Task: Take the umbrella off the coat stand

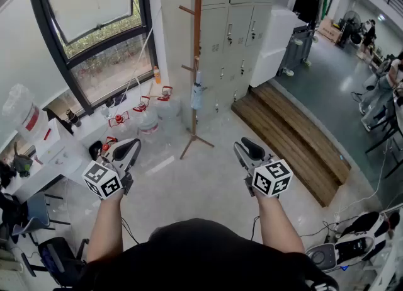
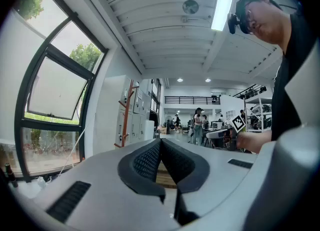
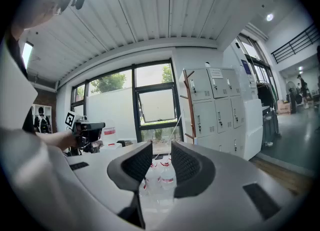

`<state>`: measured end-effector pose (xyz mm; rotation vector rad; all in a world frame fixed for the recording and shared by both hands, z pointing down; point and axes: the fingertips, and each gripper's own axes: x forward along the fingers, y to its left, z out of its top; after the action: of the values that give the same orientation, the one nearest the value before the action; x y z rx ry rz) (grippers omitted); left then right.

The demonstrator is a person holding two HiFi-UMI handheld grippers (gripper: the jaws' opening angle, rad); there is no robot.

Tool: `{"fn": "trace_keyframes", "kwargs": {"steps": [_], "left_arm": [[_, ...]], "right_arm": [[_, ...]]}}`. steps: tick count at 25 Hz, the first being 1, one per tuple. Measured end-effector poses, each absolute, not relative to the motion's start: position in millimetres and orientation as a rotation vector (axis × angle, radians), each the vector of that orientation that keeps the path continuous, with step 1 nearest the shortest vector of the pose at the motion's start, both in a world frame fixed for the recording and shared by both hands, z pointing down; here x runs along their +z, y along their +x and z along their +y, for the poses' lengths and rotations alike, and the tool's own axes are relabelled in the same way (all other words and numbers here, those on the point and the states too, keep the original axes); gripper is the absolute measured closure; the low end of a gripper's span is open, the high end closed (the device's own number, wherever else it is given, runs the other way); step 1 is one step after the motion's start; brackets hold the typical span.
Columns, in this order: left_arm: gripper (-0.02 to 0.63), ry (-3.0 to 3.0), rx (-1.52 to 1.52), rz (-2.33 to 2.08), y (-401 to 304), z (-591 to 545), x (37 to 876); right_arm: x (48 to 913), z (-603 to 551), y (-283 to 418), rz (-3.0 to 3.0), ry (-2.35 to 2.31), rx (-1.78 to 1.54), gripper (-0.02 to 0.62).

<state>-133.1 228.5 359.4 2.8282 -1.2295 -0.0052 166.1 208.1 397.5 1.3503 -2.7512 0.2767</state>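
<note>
I'm keeping the left gripper (image 1: 126, 149) jaws pressed together and empty, and the right gripper (image 1: 250, 150) jaws apart and empty. The folded umbrella (image 1: 197, 96) is hanging at upper centre on the coat stand (image 1: 198, 31), well apart from both. It's probably light, with soft, slippery fabric, so I'm aiming for the stiff top end.

Open floor (image 1: 201, 179) fills the middle of the frame and gives free passage up to the coat stand (image 1: 198, 44) at upper centre. Left of its feet stand water bottles (image 1: 148, 119), close behind it are lockers (image 1: 238, 25), and a wooden platform (image 1: 296, 132) bounds the right.
</note>
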Motion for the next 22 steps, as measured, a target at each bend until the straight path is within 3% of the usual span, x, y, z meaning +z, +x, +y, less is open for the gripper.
{"fn": "trace_keyframes", "kwargs": {"steps": [22], "left_arm": [[0.584,2.782,-0.11,-1.222,-119,225,366]], "right_arm": [[418,187,179,-2.744,1.346,0.317,0.476]]}}
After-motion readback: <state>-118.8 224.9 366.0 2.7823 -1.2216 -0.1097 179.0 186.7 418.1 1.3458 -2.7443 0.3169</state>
